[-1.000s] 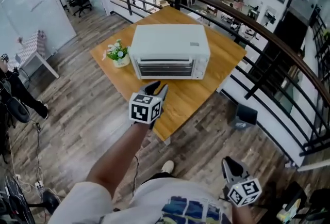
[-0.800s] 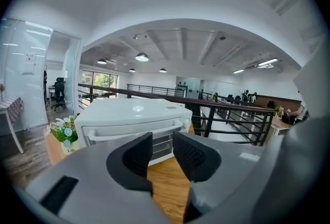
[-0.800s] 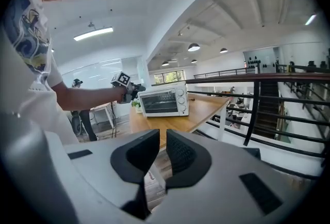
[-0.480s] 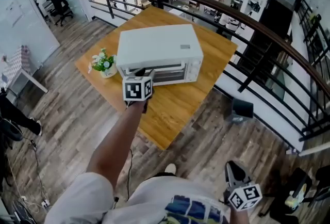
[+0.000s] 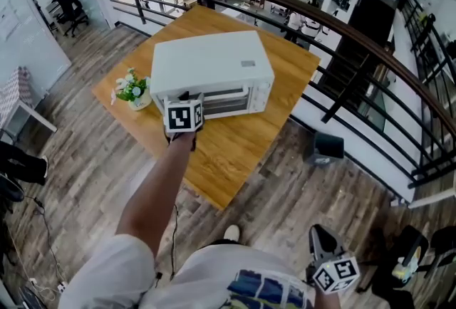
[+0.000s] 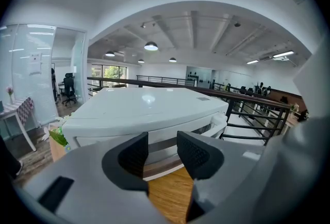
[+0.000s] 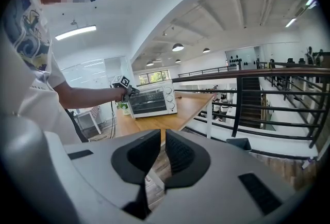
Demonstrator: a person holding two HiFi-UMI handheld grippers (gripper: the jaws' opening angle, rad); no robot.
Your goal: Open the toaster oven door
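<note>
A white toaster oven (image 5: 210,65) stands on a wooden table (image 5: 235,151), its glass door shut and facing me. My left gripper (image 5: 184,102) is held out at the left end of the oven's front, close to the door's top edge. In the left gripper view the jaws (image 6: 162,141) are opening, with a plain gap between the pads and nothing in it; the oven (image 6: 149,109) fills the view just beyond. My right gripper (image 5: 318,233) hangs low at my right side, far from the table, its pads (image 7: 178,152) nearly together and empty.
A small pot of flowers (image 5: 133,89) sits on the table left of the oven. A dark metal railing (image 5: 342,23) runs behind and to the right of the table. A dark bin (image 5: 326,147) stands on the wooden floor by the table's right corner.
My left gripper has moved forward from over the table's near edge to the oven's front. The right gripper has stayed low at my side.
</note>
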